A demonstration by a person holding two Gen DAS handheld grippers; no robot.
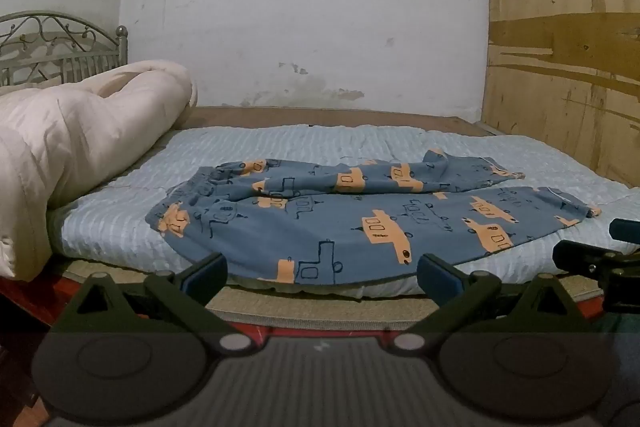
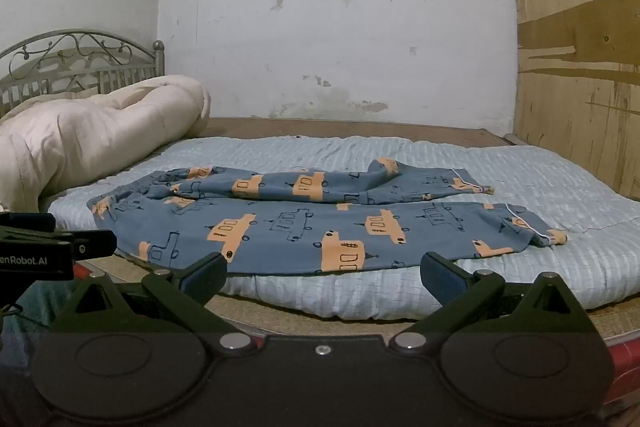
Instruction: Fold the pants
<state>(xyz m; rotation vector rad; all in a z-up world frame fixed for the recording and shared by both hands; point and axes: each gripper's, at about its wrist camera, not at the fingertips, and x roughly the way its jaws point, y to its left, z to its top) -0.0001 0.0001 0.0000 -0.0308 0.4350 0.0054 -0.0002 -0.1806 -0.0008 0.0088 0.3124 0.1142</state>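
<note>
Blue pants (image 1: pixel 340 219) with orange vehicle prints lie spread on the light blue mattress pad (image 1: pixel 120 223), waistband to the left, both legs running right. The far leg is rumpled with a raised fold. My left gripper (image 1: pixel 322 273) is open and empty, just in front of the near edge of the pants. In the right wrist view the pants (image 2: pixel 304 223) lie the same way on the pad (image 2: pixel 520 267). My right gripper (image 2: pixel 324 273) is open and empty, just before the pad's near edge. Each gripper shows at the other view's side, the right (image 1: pixel 600 259) and the left (image 2: pixel 52 247).
A rolled cream duvet (image 1: pixel 80 143) lies at the left end of the bed, before a metal headboard (image 1: pixel 60 47). A white wall (image 1: pixel 304 7) stands behind and a plywood panel (image 1: pixel 560 47) at the right. The bed's red frame edge (image 2: pixel 624 351) runs below the pad.
</note>
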